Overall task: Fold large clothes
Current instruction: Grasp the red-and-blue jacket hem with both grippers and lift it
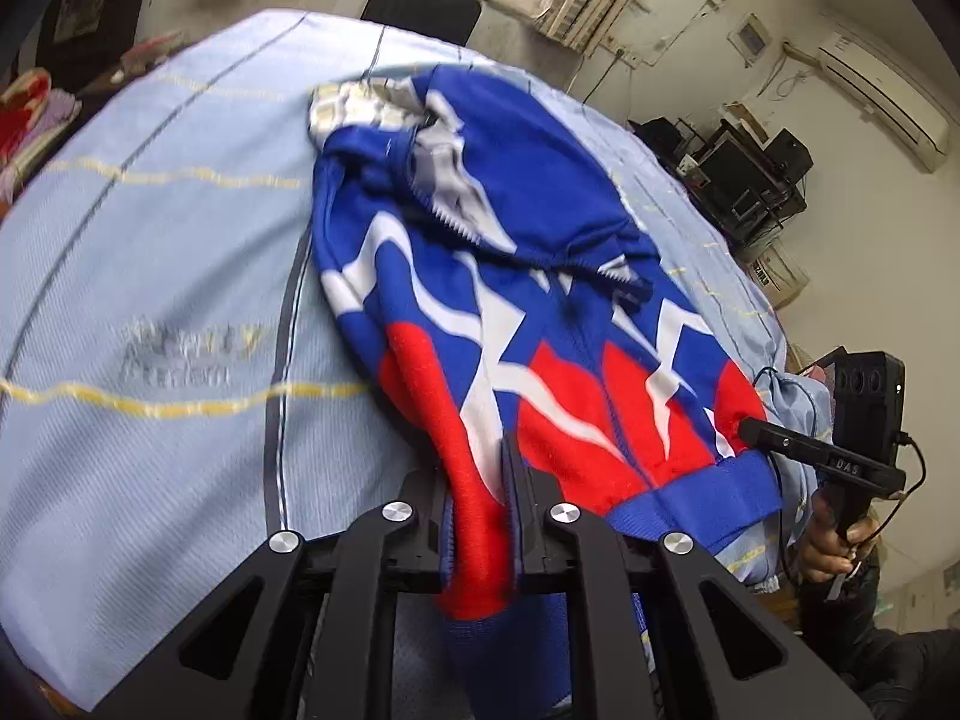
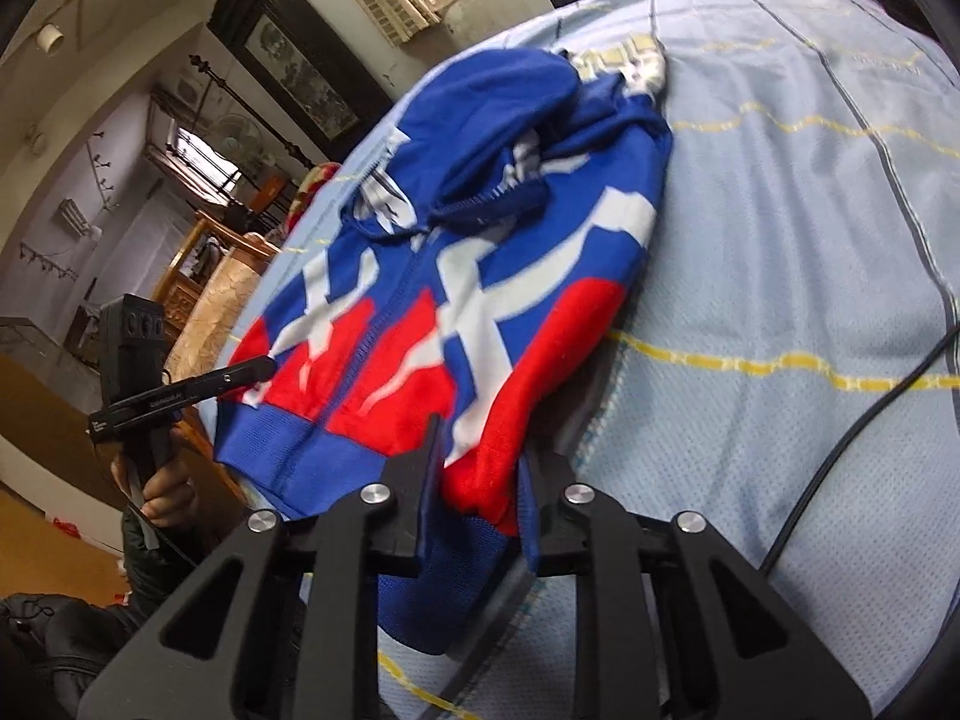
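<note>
A blue, red and white zip hoodie (image 1: 540, 276) lies front up on a table covered with a light blue cloth (image 1: 168, 276), hood at the far end. My left gripper (image 1: 480, 480) is shut on a bunched red part at the hoodie's near left edge. At the hem's right corner is my right gripper (image 1: 750, 429), held by a hand. In the right wrist view the hoodie (image 2: 480, 252) fills the middle, and my right gripper (image 2: 483, 450) is shut on a red and blue fold at its near right edge. The left gripper (image 2: 264, 367) touches the hoodie's left edge.
A black chair back (image 1: 420, 6) stands beyond the table's far edge. A black cable (image 2: 840, 450) runs across the cloth on the right. Shelves with equipment (image 1: 744, 180) are by the wall, and wooden furniture (image 2: 198, 282) stands beside the table's left edge.
</note>
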### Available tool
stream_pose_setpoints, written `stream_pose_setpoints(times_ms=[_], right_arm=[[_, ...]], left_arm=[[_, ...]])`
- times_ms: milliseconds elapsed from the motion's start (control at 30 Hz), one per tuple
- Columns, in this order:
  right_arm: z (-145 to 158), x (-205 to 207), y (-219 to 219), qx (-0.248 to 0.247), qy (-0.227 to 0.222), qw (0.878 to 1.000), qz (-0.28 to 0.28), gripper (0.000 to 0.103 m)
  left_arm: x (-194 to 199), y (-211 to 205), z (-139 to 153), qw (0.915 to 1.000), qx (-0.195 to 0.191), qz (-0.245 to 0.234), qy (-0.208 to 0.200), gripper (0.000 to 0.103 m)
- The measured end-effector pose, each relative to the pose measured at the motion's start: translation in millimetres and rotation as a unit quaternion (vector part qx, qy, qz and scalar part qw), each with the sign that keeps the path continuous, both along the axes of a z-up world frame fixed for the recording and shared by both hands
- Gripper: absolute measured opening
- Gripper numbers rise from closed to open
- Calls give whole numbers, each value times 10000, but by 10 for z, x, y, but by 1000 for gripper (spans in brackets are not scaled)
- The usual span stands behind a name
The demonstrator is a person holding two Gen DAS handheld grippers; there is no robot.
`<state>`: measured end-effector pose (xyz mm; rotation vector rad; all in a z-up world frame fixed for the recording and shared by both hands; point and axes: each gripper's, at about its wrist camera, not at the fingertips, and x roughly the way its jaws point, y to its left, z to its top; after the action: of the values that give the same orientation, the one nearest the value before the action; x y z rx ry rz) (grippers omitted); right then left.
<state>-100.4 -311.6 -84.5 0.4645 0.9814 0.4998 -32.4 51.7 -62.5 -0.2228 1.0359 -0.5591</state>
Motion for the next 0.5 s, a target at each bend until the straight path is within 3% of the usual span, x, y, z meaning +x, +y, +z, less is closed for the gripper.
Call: stream_pose_setpoints(times_ms=[233, 500], right_arm=[[227, 195, -6, 212, -152, 9997, 33, 20], [462, 609, -51, 444, -244, 9987, -70, 20]], left_arm=[[165, -89, 320, 9990, 86, -20, -447, 11], [477, -251, 551, 9974, 195, -104, -685, 7]])
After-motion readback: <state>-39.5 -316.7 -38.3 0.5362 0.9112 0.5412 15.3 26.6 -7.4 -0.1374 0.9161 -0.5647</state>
